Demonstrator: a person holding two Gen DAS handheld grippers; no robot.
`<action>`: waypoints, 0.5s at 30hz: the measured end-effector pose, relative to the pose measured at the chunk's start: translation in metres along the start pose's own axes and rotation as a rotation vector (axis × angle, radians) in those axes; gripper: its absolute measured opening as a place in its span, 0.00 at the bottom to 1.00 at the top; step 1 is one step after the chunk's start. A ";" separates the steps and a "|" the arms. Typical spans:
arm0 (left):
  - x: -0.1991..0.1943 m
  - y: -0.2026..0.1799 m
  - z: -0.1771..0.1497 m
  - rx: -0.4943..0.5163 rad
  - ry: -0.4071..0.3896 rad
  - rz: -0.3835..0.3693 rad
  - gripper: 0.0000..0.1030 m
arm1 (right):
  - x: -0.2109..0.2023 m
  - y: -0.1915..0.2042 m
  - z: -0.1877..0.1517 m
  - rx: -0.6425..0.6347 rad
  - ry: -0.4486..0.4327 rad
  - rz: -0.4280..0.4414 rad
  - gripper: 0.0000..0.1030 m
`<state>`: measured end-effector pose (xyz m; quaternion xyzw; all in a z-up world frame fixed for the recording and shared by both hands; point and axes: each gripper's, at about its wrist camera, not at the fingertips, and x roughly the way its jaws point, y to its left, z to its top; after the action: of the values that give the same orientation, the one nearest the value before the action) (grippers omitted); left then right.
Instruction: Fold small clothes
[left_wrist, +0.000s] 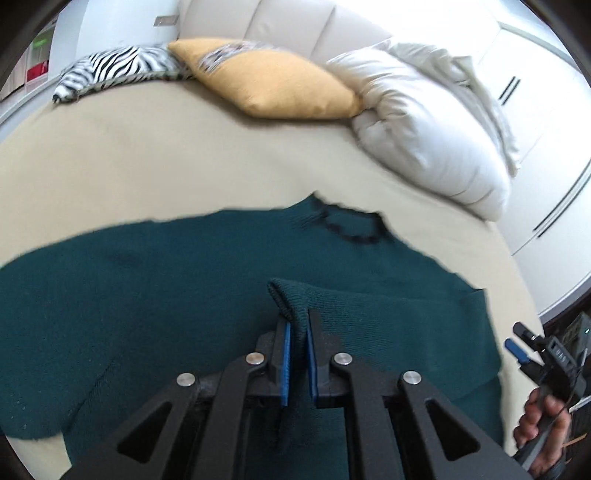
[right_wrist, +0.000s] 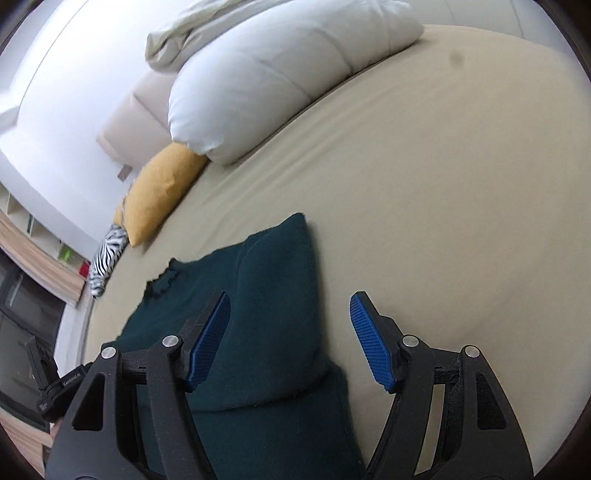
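Observation:
A dark teal knit sweater (left_wrist: 166, 280) lies spread on the beige bed sheet (left_wrist: 147, 158), its neck hole toward the pillows. My left gripper (left_wrist: 298, 325) is shut on the sweater's ribbed sleeve cuff (left_wrist: 290, 295) and holds it over the sweater's body. My right gripper (right_wrist: 290, 308) is open and empty, just above the sweater's right edge (right_wrist: 277, 295), where a sleeve lies folded over the body. The right gripper also shows in the left wrist view (left_wrist: 519, 341), off the sweater's right side, held by a hand.
A yellow cushion (left_wrist: 273, 85), a zebra-print cushion (left_wrist: 118, 68) and a white duvet (left_wrist: 424, 122) lie at the head of the bed. White wardrobe doors (left_wrist: 535, 110) stand to the right. Bare sheet (right_wrist: 443, 221) stretches to the right of the sweater.

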<state>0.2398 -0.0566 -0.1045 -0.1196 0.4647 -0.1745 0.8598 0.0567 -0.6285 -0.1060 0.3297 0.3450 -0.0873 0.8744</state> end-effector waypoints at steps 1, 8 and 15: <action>0.007 0.008 -0.003 -0.015 0.013 0.009 0.09 | 0.011 0.006 0.002 -0.019 0.017 -0.020 0.63; 0.021 0.013 -0.007 -0.022 0.034 0.001 0.09 | 0.067 0.017 0.014 -0.074 0.092 -0.108 0.34; 0.008 0.003 -0.002 0.006 -0.057 -0.009 0.09 | 0.071 0.022 0.021 -0.125 0.057 -0.168 0.05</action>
<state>0.2429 -0.0574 -0.1124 -0.1242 0.4387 -0.1765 0.8723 0.1298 -0.6201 -0.1305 0.2470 0.4007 -0.1291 0.8728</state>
